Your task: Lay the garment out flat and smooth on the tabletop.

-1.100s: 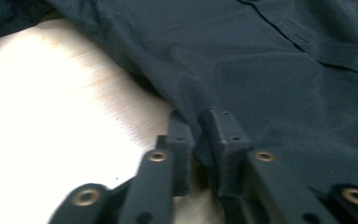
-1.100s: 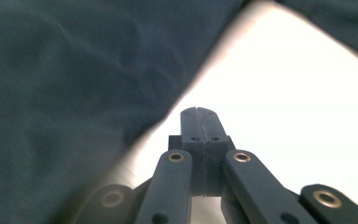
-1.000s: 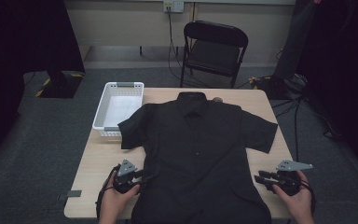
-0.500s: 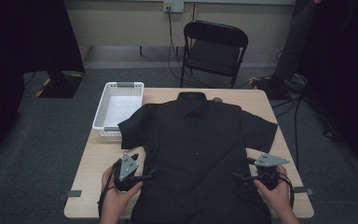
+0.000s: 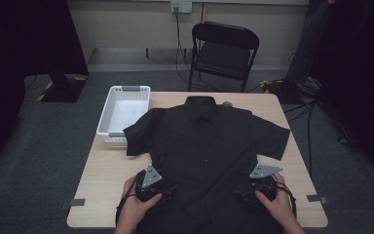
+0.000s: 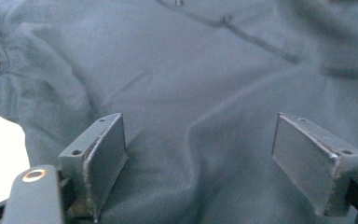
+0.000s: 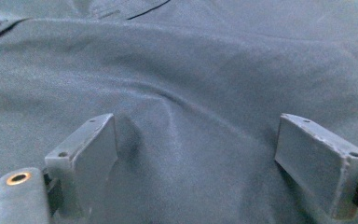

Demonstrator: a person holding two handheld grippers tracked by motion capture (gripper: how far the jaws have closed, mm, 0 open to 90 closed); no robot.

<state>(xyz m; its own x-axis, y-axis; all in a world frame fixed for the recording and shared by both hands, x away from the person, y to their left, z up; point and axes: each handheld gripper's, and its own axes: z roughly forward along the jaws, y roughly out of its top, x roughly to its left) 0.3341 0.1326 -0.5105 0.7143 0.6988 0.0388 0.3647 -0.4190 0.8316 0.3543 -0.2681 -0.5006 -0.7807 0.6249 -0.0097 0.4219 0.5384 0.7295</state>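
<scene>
A: Where do we stand with the shirt [image 5: 207, 146]?

B: It lies flat, front up, in the middle of the table [image 5: 102, 168], collar away from us, both short sleeves spread out. No fold is made yet, so by our reckoning nearly all the work is left. We have the left gripper [image 5: 168, 189] and the right gripper [image 5: 238, 192] down on the lower part of the shirt, near the hem, one on each side.

A: And the jaws?

B: Both pairs stand wide apart, resting on the cloth and pinching nothing; a soft ridge of fabric rises between each pair.

A: What is the cloth like?

B: Dark, matte, thin woven stuff, limp and lightly creased, with a buttoned placket. Beside its left sleeve sits a white plastic basket [image 5: 121, 92] with slotted walls.
</scene>
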